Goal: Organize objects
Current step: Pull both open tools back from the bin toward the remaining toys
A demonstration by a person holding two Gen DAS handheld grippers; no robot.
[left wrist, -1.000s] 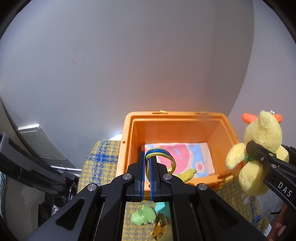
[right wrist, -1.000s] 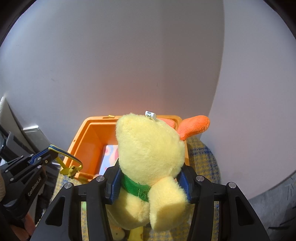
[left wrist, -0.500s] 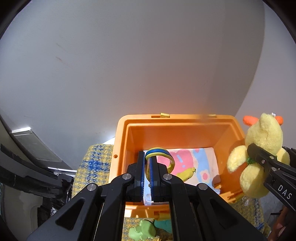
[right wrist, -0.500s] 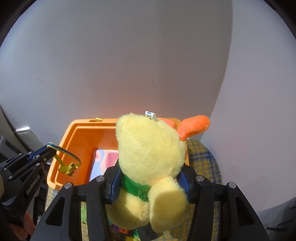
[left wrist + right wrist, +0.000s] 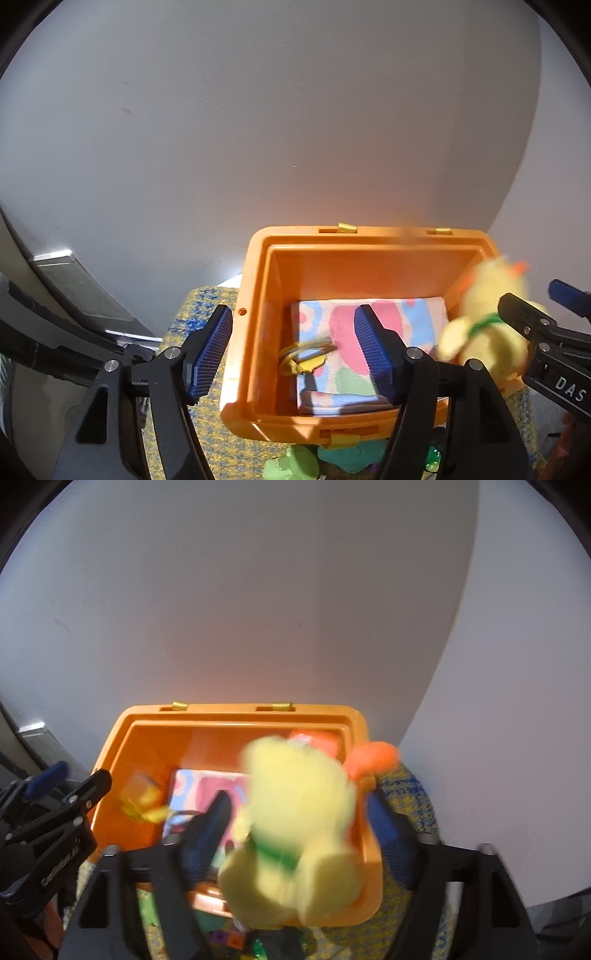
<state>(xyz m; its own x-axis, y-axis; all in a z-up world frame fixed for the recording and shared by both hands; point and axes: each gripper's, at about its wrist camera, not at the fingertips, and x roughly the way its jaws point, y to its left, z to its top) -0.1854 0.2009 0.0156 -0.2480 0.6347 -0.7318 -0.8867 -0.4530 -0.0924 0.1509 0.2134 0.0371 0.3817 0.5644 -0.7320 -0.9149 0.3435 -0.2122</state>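
An orange bin (image 5: 258,280) stands on a yellow-blue plaid cloth (image 5: 192,317), with a folded pastel cloth (image 5: 369,332) inside. My left gripper (image 5: 295,350) is open above the bin; the yellow ring toy (image 5: 303,354) lies blurred on the pastel cloth below it. My right gripper (image 5: 299,834) is open; the yellow plush duck (image 5: 295,812), blurred, sits loose between its fingers (image 5: 207,827) over the bin's right side (image 5: 354,731). The duck also shows in the left wrist view (image 5: 487,325).
Green and teal toys (image 5: 295,465) lie on the plaid cloth in front of the bin. A grey wall (image 5: 295,129) stands right behind it. A dark object with a grey panel (image 5: 74,291) is at the left.
Both grippers have opened. The ring toy has dropped from my left gripper into the bin. The plush duck has come free of my right gripper's fingers and is moving downward.
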